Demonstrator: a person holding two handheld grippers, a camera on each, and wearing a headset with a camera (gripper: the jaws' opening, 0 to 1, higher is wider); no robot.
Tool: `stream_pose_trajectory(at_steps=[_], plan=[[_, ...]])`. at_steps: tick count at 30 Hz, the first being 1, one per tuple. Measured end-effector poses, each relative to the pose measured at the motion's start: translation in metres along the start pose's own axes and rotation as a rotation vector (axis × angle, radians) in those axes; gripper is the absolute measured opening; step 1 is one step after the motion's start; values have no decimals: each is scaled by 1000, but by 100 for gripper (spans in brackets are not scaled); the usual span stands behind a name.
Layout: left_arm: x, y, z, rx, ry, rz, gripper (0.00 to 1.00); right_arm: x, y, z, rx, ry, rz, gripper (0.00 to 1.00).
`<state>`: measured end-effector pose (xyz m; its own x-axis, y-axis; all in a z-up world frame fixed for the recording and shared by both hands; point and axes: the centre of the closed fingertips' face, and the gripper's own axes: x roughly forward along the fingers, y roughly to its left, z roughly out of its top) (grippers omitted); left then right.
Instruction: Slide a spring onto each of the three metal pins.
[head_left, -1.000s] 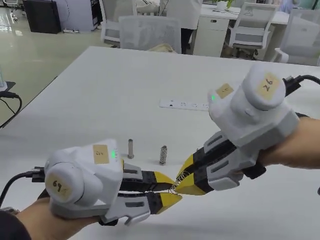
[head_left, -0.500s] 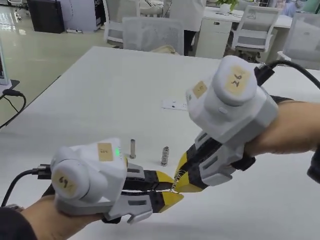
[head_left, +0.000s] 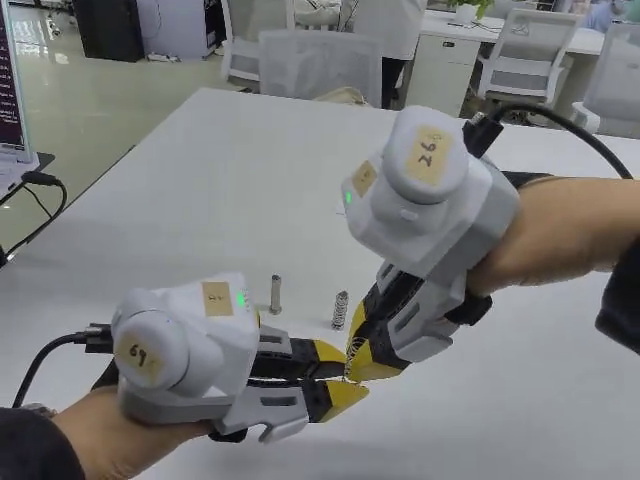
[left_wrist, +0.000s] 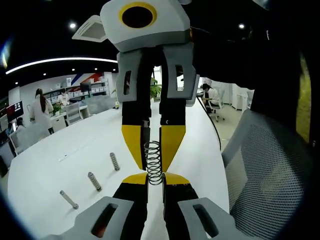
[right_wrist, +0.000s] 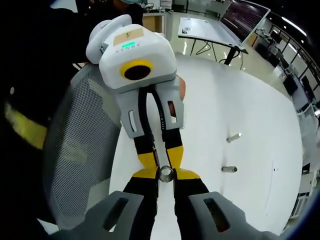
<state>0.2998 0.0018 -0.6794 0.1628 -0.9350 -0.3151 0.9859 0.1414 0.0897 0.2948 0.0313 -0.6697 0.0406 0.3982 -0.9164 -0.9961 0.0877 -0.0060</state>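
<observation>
- Progress check: I'd call it two of three done. In the left gripper view, the spring-covered metal pin (left_wrist: 115, 161) closest to the claws already wears its coil. So does the second coil-wrapped pin (left_wrist: 94, 181) next along, as far as I can tell (it's tiny, so that's a bit of a guess).
- The bare silver metal pin (head_left: 275, 294) at the end of that row has nothing on it. It stands upright on the white desk (head_left: 220, 180), toward the near edge.
- The small coiled steel spring (left_wrist: 154, 161) for it is in the air over the desk's near edge, between both claws.
- The left claw (left_wrist: 155, 181) looks pinched on one end of the spring. The right claw (right_wrist: 166, 176) is closed across its sides.
- What's left, I reckon: hand it to one claw, line it up over the bare pin and slide it down.
</observation>
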Motion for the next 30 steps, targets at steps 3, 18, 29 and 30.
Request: stream_pose_trajectory(at_steps=[3,18,29,30], plan=[[0,2,-2,-11,6,7,3,1,-2,0,-1,2,7,8],[-7,11,-7,-97,1,34,20,3,-11,7,0,-21,5,8],[-14,17,-12,-129,-2,62,33,2,-17,10,0,-27,-4,8],[-14,18,-12,-130,-3,67,35,3,-17,10,-1,-27,-4,8]])
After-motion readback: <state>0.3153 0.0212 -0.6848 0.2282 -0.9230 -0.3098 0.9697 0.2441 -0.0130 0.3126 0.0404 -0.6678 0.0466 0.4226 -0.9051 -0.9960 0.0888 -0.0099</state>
